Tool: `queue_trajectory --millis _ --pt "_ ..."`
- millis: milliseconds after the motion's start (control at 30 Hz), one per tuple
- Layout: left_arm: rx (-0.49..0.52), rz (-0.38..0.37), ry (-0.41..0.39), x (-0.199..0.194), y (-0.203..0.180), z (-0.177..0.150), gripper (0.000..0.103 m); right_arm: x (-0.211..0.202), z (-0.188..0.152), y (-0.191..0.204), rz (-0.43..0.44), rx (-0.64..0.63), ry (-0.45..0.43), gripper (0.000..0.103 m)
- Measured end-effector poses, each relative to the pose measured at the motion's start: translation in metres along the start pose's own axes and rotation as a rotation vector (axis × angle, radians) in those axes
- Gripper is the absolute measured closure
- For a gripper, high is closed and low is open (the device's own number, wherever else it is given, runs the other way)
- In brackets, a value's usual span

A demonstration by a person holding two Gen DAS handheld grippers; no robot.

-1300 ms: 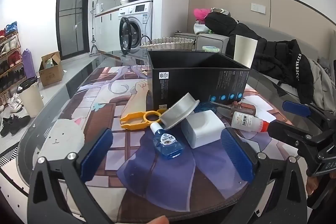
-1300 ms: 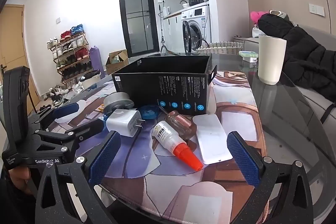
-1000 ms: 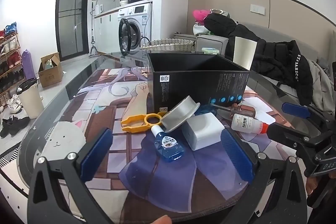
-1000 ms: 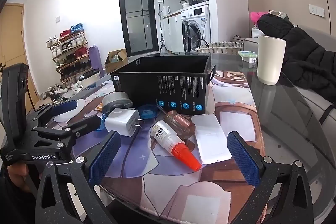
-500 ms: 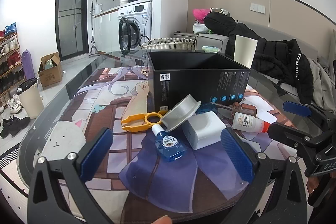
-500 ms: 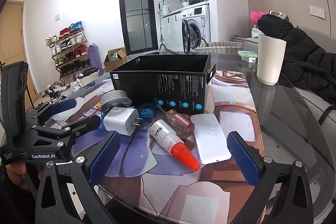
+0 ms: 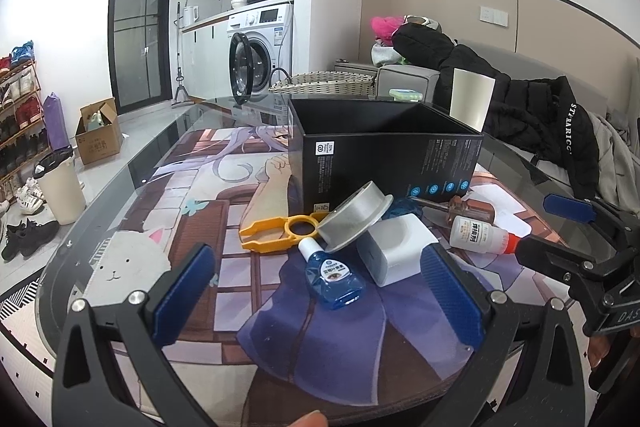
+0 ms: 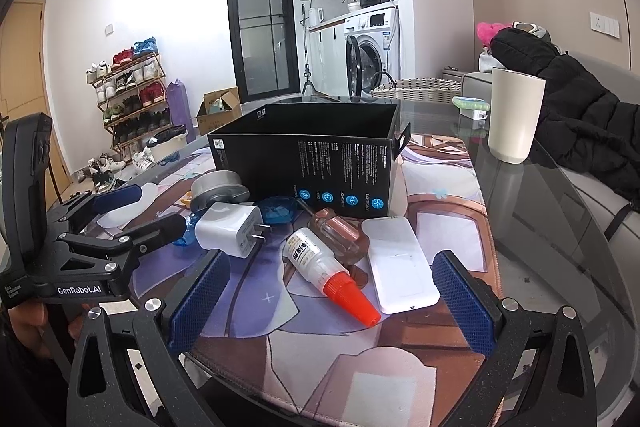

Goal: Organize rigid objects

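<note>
Left wrist view: the small rigid items I am to tidy lie in a cluster on the printed mat just in front of the open black box (image 7: 384,155), none of them yet inside it. Nearest my left gripper (image 7: 316,301), whose blue pads are spread wide and hold nothing, is the blue eye-drop bottle (image 7: 334,277), with the white charger (image 7: 394,249) just beside it and a grey metal reel (image 7: 352,217) tilted against both; yellow plastic tongs (image 7: 280,233) lie flat to the reel's left. From the right wrist view, my right gripper (image 8: 328,297) is likewise spread wide and empty, hovering over the glue bottle (image 8: 324,267) with its orange cap, a brown-handled screwdriver (image 8: 338,231) touching it behind and a flat white case (image 8: 400,259) alongside. I judge the sorting is only at its start. To do this step well I would take one loose outer piece per hand, the drops on the left and the glue on the right, closing across the body rather than the tapered cap, and lift straight up so the leaning reel is not toppled
</note>
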State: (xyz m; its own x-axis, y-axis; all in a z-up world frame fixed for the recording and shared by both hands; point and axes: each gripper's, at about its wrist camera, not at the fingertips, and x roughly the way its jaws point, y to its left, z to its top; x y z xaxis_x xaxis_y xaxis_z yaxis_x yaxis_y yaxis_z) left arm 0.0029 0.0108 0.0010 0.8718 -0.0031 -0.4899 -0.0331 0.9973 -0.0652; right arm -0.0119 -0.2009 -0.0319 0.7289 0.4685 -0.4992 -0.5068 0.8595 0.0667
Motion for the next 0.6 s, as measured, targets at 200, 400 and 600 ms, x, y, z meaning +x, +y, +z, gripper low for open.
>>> queue_trajectory --millis 200,400,600 --pt "0.001 0.005 0.001 0.0003 0.0025 0.0002 0.000 0.0046 0.0018 0.0006 -0.010 -0.017 0.014 0.000" --pt "-0.001 0.013 0.009 0.0031 0.0049 0.0020 0.000 0.0065 0.0011 0.0006 -0.023 -0.027 0.029 0.000" --pt "-0.005 0.012 0.020 0.0072 0.0102 0.0035 0.000 0.0096 -0.0008 -0.0022 -0.043 -0.036 0.048 0.000"
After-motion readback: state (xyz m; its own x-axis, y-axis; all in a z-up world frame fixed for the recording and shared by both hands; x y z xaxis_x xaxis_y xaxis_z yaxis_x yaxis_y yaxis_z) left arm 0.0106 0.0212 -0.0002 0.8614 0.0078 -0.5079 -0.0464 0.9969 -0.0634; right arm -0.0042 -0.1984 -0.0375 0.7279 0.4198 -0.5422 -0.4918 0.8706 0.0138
